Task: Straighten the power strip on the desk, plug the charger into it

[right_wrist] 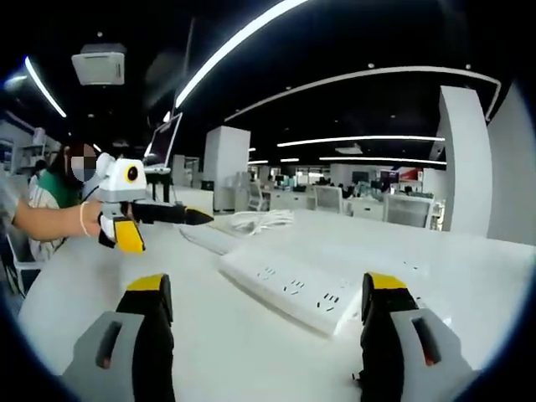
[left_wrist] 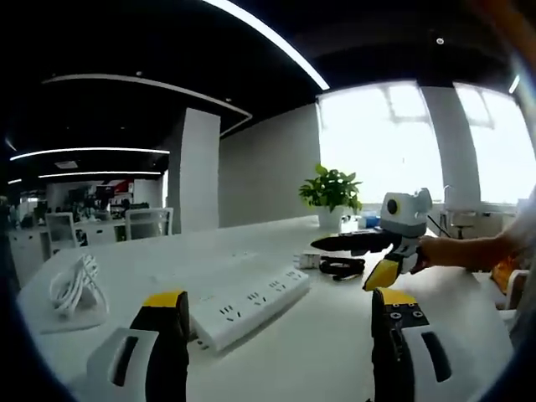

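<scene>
1. Open-plan office, ceiling light strips running overhead, bright windows along one side. Everything is sitting on a long white counter.

2. The power strip is lying flat on the counter, running at a slant across both views, not squared to the counter edge as far as I can judge. In the right gripper view its near end is sitting between that tool's jaws, further out along the counter.

3. The left tool is hanging just over the counter with its jaws standing wide apart, gripping nothing; the strip's near end is lying just beyond the left jaw.

4. The right tool is likewise showing its jaws spread, holding nothing, pointing at the strip.

5. A potted plant is standing near the windows at the far side; a coiled white cable is resting well apart from the strip at the other end.

6. A small dark cable bundle, possibly the charger's lead, is lying just past the strip's far end; too small to be sure.

7. Judgement: the straightening step is looking like the one in hand, not yet begun. The next move is calling for both tools coming down on opposite ends of the strip and turning it square, before going for the charger.
</scene>
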`<action>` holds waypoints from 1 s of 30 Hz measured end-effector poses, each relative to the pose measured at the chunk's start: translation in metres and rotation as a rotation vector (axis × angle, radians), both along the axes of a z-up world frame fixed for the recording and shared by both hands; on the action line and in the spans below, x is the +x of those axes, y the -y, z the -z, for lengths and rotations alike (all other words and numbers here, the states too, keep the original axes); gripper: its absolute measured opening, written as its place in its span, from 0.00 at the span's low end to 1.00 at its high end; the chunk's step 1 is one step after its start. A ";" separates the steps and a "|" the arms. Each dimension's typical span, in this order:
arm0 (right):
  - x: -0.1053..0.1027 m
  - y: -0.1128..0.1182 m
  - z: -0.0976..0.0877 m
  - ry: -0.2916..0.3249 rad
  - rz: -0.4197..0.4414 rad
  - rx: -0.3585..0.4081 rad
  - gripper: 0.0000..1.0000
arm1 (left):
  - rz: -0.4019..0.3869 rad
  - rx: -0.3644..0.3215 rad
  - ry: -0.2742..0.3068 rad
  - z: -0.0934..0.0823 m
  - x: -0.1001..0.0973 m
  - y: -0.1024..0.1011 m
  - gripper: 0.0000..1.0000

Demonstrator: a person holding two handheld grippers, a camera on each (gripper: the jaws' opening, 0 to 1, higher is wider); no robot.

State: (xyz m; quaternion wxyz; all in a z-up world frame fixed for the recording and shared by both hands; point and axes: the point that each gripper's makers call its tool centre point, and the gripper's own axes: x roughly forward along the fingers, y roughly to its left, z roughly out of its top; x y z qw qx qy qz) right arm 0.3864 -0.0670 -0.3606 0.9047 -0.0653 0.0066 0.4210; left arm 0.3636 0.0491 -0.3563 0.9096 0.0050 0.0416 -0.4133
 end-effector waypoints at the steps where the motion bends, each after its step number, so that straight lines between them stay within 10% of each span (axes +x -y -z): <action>1: -0.002 0.000 0.000 -0.001 -0.004 0.003 0.99 | -0.004 0.009 0.010 -0.001 -0.002 0.000 0.92; 30: -0.014 0.061 -0.018 0.026 0.112 0.009 1.00 | -0.113 -0.032 0.033 -0.007 -0.027 -0.030 0.99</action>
